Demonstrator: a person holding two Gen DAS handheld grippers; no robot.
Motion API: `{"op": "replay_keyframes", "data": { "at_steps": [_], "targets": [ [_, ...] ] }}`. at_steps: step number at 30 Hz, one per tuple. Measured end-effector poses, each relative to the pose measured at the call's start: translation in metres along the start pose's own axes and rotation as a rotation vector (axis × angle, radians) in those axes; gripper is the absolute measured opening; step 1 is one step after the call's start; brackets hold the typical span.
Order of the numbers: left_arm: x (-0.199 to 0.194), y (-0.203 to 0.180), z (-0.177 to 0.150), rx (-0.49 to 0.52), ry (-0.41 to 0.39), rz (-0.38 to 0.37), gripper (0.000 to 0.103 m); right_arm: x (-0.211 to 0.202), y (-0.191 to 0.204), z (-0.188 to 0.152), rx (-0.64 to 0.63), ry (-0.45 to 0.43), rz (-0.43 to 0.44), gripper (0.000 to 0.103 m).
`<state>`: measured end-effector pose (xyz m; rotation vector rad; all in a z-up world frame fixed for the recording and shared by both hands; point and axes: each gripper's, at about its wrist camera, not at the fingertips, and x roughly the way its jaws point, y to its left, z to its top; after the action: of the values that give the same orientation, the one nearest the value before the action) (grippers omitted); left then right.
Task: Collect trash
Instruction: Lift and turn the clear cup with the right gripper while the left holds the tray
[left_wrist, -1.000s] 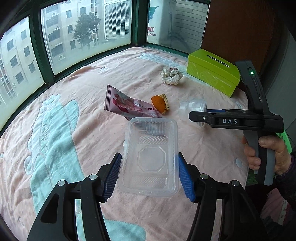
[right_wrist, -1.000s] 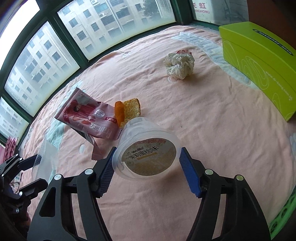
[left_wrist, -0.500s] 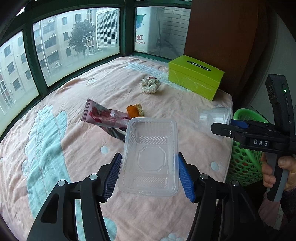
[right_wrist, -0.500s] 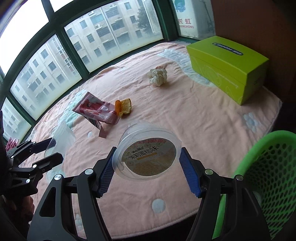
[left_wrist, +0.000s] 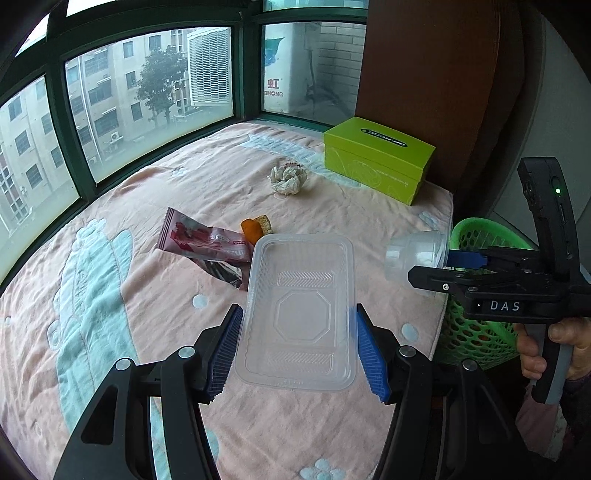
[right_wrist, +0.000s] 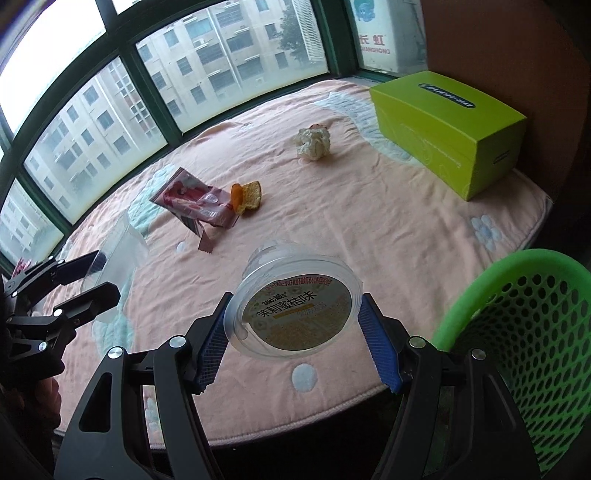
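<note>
Tray (left_wrist: 299, 306) and cup (right_wrist: 295, 314), apparently airborne, in tongs

My count: two grippers, left (left_wrist: 297, 347) and right (right_wrist: 291, 341), each with one item in it, one clear tray (left_wrist: 299, 314) and one lidded cup (right_wrist: 293, 314). On the blanket (right_wrist: 388, 229) I see one pink wrapper (right_wrist: 194, 203), one orange peel (right_wrist: 246, 194) and one paper wad (right_wrist: 313, 143). Also one green box (right_wrist: 447, 129) and one green basket (right_wrist: 528, 332).
</note>
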<state>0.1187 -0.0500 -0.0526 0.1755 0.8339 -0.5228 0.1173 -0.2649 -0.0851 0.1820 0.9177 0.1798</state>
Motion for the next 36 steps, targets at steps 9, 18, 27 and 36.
{"op": "replay_keyframes", "data": {
  "at_steps": [9, 18, 27, 36],
  "targets": [
    [0.000, 0.023, -0.014, -0.046, 0.023, 0.028, 0.058, 0.028, 0.030, -0.007, -0.078, 0.051, 0.042, 0.067],
    [0.002, 0.021, -0.019, -0.046, 0.030, 0.019, 0.058, 0.036, 0.028, -0.028, -0.075, 0.074, 0.054, 0.075],
    [0.006, 0.022, -0.021, -0.048, 0.038, 0.014, 0.058, 0.028, 0.026, -0.046, -0.072, 0.077, 0.056, 0.079],
    [0.010, 0.021, -0.024, -0.049, 0.050, 0.016, 0.058, 0.026, 0.025, -0.052, -0.102, 0.071, 0.106, 0.078]
  ]
}}
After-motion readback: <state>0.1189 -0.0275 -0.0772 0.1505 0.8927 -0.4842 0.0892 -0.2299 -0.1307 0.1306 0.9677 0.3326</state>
